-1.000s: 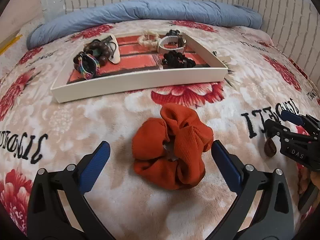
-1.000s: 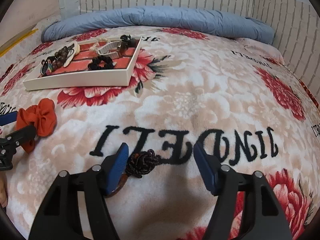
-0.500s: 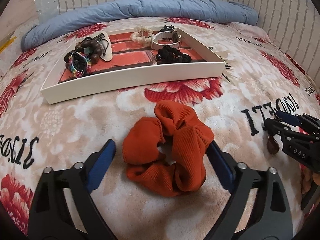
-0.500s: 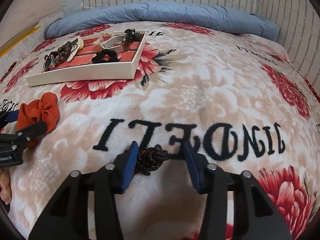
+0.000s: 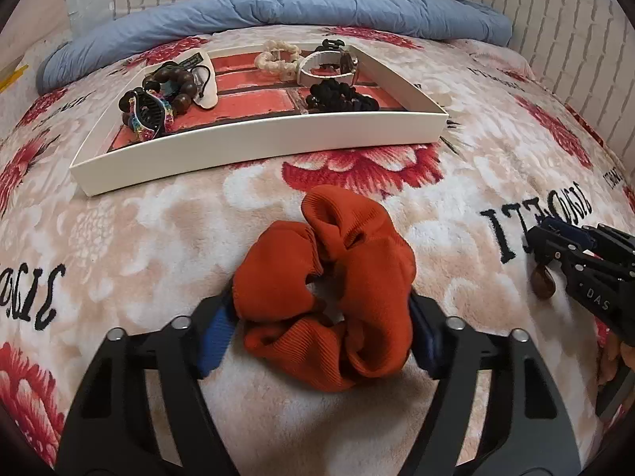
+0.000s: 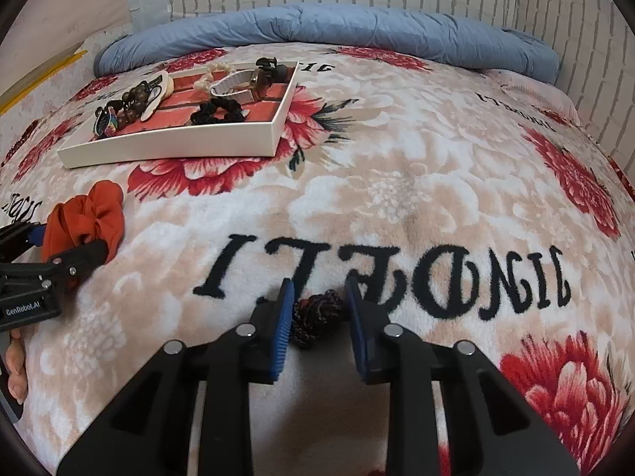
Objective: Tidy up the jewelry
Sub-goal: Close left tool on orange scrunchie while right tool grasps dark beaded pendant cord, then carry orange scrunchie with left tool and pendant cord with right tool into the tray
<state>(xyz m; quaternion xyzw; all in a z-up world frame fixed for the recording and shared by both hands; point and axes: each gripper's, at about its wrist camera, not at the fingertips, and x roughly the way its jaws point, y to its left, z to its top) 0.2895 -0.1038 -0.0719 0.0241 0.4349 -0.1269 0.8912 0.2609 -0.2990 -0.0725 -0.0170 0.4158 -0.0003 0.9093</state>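
An orange scrunchie (image 5: 329, 289) lies on the floral blanket; my left gripper (image 5: 321, 333) has closed onto its two sides and is shut on it. It also shows in the right wrist view (image 6: 85, 222). My right gripper (image 6: 319, 317) has its jaws partly closed around a dark braided knot piece (image 6: 315, 315) with a brown pendant (image 5: 543, 285); the left pad (image 6: 282, 329) touches it, the right pad stands slightly apart. The white tray (image 5: 258, 141) with a red brick-pattern floor lies farther back and holds several pieces.
In the tray are a brown bead bracelet (image 5: 176, 87), a black scrunchie (image 5: 341, 97), a white watch band (image 5: 327, 65) and a cream bracelet (image 5: 276, 57). A rolled blue duvet (image 6: 325, 33) lies along the brick wall behind.
Both grippers have closed: the left from wide open onto the orange scrunchie, the right narrowing around the dark knot piece. Both moved slightly forward.
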